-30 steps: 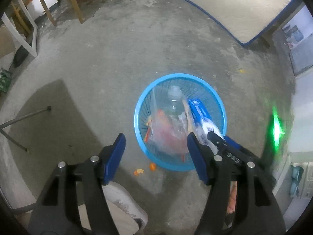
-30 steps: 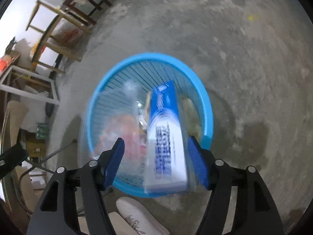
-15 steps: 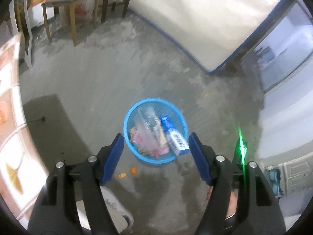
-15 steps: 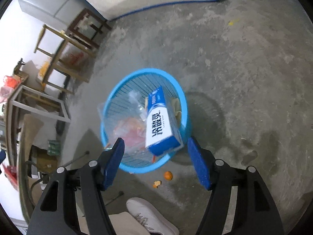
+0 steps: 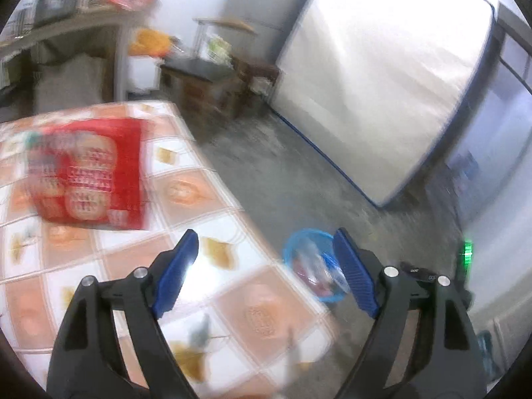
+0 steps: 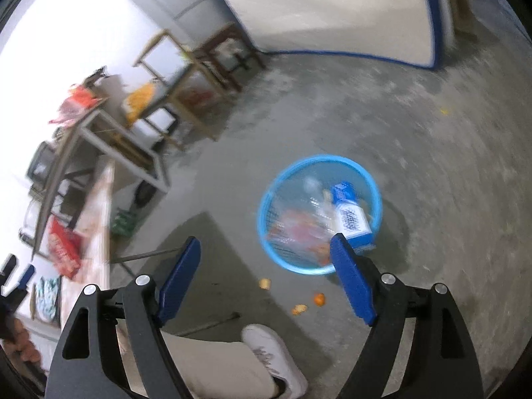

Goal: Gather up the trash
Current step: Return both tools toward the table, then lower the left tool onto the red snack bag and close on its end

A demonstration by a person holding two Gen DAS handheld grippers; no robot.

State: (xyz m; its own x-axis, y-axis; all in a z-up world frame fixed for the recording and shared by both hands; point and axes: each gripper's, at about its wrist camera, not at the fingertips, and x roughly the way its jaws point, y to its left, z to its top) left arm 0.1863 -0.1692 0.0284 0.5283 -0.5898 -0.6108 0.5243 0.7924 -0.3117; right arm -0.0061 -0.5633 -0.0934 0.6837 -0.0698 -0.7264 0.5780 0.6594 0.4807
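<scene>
A blue mesh trash basket [image 6: 335,163] stands on the concrete floor, also in the left wrist view [image 5: 299,234]. In it lie a blue-and-white box [image 6: 349,214], a clear plastic bottle [image 6: 311,188] and orange-red wrappers [image 6: 296,232]. My right gripper [image 6: 266,276] is open and empty, well above the floor, near the basket. My left gripper [image 5: 266,266] is open and empty above the table corner. A red snack bag [image 5: 89,173] lies on the table's tiled orange-and-white cloth [image 5: 186,199]; it also shows in the right wrist view [image 6: 63,249].
Orange peel bits [image 6: 317,299] lie on the floor by the basket. The person's white shoe [image 6: 272,355] stands below. A blue-edged mattress [image 5: 382,76] leans on the wall. Wooden stools [image 6: 222,56] and a metal rack [image 6: 99,139] stand behind the table.
Both grippers have risen and pulled away from the basket, which looks smaller. The left view has swung up over the table. The box has settled in the basket.
</scene>
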